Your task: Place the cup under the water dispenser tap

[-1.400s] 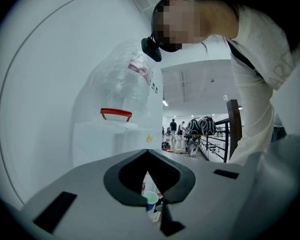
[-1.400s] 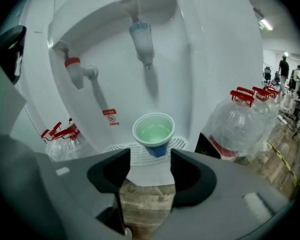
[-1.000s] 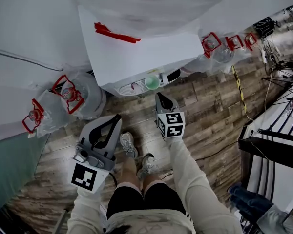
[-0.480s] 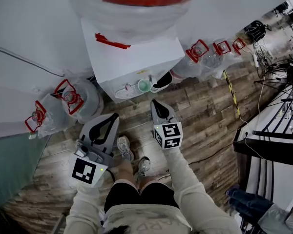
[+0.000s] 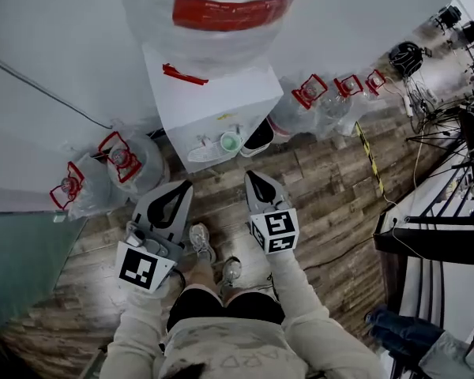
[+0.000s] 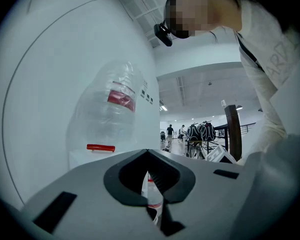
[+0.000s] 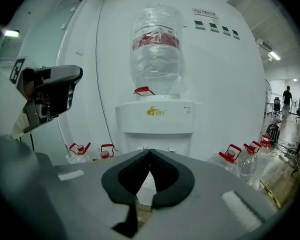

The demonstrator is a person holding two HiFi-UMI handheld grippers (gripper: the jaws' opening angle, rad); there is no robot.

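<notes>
Cup (image 5: 231, 141) first: it is pale green and stands mouth up on the front ledge of the water dispenser (image 5: 213, 105), toward that ledge's right end, in the recess below the taps (image 7: 171, 149). From my steep overhead picture I think it sits under a tap, but I can't say which one. The big bottle (image 5: 213, 6) with the red label is seated on top of the dispenser. My left gripper (image 5: 188, 186) hangs over the wooden floor (image 5: 324, 180) in front of the dispenser's left front corner; its own view shows the jaw tips pressed together with nothing caught between them. My right gripper (image 5: 249, 174) is just beside it, facing the dispenser's front and tilted slightly downward. Its jaws are likewise closed tip to tip and empty. Both grippers are clear of the cup, touching nothing. Spare bottles with red handles (image 5: 118, 158) stand on the floor along the wall on either side of the dispenser.
</notes>
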